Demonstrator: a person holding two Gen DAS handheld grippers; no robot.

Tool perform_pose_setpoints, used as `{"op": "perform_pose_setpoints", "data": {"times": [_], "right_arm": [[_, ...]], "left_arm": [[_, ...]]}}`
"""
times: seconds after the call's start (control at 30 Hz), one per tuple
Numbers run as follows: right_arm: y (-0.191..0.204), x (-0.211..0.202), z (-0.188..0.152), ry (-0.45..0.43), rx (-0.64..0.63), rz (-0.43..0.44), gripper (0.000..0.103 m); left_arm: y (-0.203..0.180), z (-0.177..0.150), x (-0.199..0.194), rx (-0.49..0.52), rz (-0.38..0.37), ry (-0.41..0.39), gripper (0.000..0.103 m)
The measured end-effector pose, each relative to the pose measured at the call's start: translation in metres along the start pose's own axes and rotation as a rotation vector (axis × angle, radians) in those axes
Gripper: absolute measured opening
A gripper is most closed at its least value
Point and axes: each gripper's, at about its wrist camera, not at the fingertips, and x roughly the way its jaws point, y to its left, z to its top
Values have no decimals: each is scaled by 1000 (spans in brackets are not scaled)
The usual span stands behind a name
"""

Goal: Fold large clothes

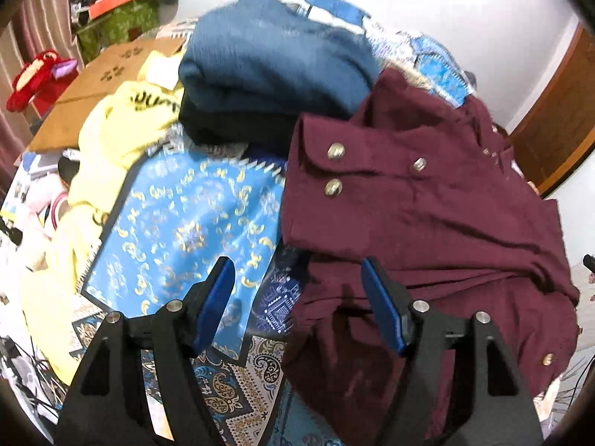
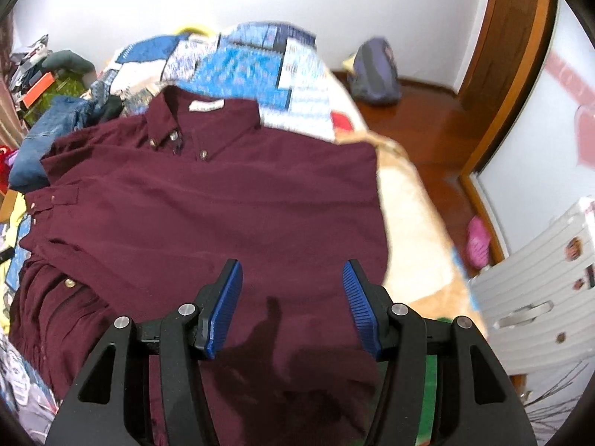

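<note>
Left wrist view puts my left gripper (image 1: 297, 304) nearest, its blue pads spread wide and holding nothing, above the near edge of the maroon shirt (image 1: 427, 223) on the patterned bedspread (image 1: 186, 234). Beyond lie a yellow garment (image 1: 111, 141) and a folded blue jumper (image 1: 275, 63). My right gripper (image 2: 292, 308) also gapes apart over the shirt's body, collar (image 2: 204, 111) at the far end.

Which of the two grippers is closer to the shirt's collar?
Probably right. The right gripper hovers over the maroon shirt, facing its collar. The left gripper is at the cuff side, collar unseen.
</note>
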Motion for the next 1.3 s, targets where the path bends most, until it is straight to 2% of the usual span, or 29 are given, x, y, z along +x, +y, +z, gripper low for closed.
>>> {"op": "perform_pose_setpoints", "data": {"times": [0.13, 0.27, 0.37, 0.47, 0.6, 0.73, 0.8, 0.93, 1.0, 1.07, 1.13, 1.17, 1.23, 1.27, 1.3], "right_arm": [[-1, -26, -8, -51, 0, -6, 53], [-3, -38, -26, -56, 17, 12, 60], [-4, -38, -43, -31, 28, 13, 60], [-5, -34, -60, 10, 43, 18, 60], [-16, -25, -81, 60, 76, 16, 60], [-30, -13, -97, 121, 170, 114, 60], [-34, -3, -103, 141, 233, 170, 60], [-34, 6, -109, 138, 308, 259, 60], [-29, 10, -108, 135, 311, 279, 60], [-24, 12, -108, 130, 303, 294, 54], [-20, 11, -107, 114, 290, 330, 37], [-18, 10, -106, 110, 278, 346, 34], [-13, 6, -103, 84, 246, 346, 21], [-12, 3, -101, 68, 228, 345, 19], [-10, -1, -98, 52, 217, 344, 16]], "left_arm": [[-8, -3, -18, 42, -23, -28, 71], [-18, -22, -14, 71, -85, 25, 74], [-19, -39, -6, 61, -123, 82, 74], [-22, -59, 5, 53, -195, 152, 74], [-27, -75, 11, 50, -201, 175, 75], [-25, -78, 15, -12, -235, 185, 77], [-23, -79, 18, -59, -278, 202, 77], [-25, -83, 15, -71, -307, 200, 76], [-28, -84, 14, -72, -324, 198, 69], [-33, -85, 9, -56, -333, 188, 62], [-37, -83, 2, -22, -333, 171, 52], [-40, -81, 1, -10, -330, 166, 47], [-46, -78, -1, 15, -329, 158, 23], [-49, -75, -5, 24, -310, 148, 19], [-49, -72, -6, 29, -300, 142, 8]]}}
